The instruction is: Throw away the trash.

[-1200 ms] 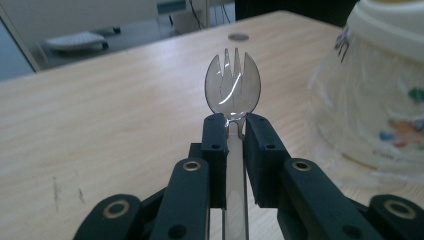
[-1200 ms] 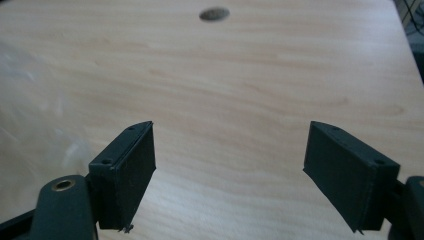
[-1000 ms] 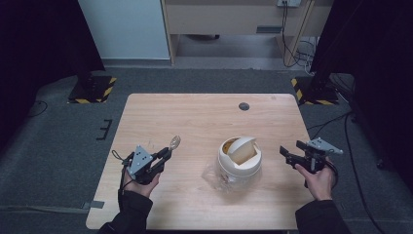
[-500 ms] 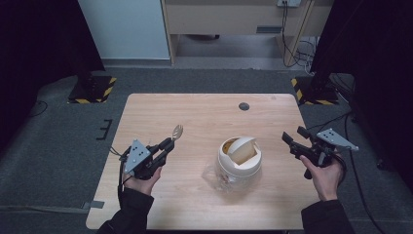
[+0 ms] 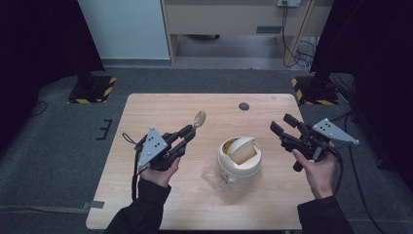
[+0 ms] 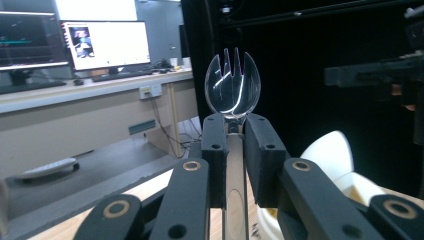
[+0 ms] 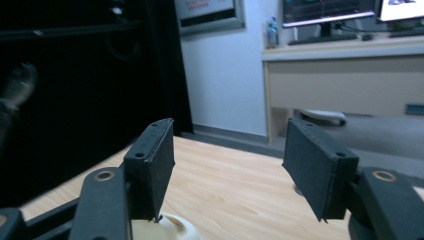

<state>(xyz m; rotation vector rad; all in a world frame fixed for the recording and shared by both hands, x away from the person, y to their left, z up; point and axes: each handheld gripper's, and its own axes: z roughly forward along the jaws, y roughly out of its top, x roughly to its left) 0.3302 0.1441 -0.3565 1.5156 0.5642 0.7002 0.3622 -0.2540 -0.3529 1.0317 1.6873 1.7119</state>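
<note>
The spork (image 6: 233,85), a clear plastic one with three short tines, stands clamped between the pads of the left gripper (image 5: 187,132); its handle runs down the narrow slot between the two black jaws, and its bowl sticks out past the tips. In the high view the spork (image 5: 199,118) hangs over the wooden table (image 5: 160,109), left of the white jar (image 5: 239,157) and well apart from it. No writing can be read on the spork, the jar or the grippers; the screens in the background are too small and blurred to read.

The left gripper points forward and to the right, angled up off the table, with its grey three-cornered plate on top and the left hand (image 5: 158,170) wrapped round the body from below, the dark sleeve coming in from the bottom edge.

The right gripper (image 5: 280,126) holds nothing: its jaws stand apart with bare table showing between them in the right gripper view, and they have just been closing. It points left toward the jar, raised above the table's right edge, held in the right hand (image 5: 316,170) with the palm turned inward.

The jar stands upright between the two grippers, with its flap lid tilted open. A small dark round spot (image 5: 244,106) lies on the table farther back.
</note>
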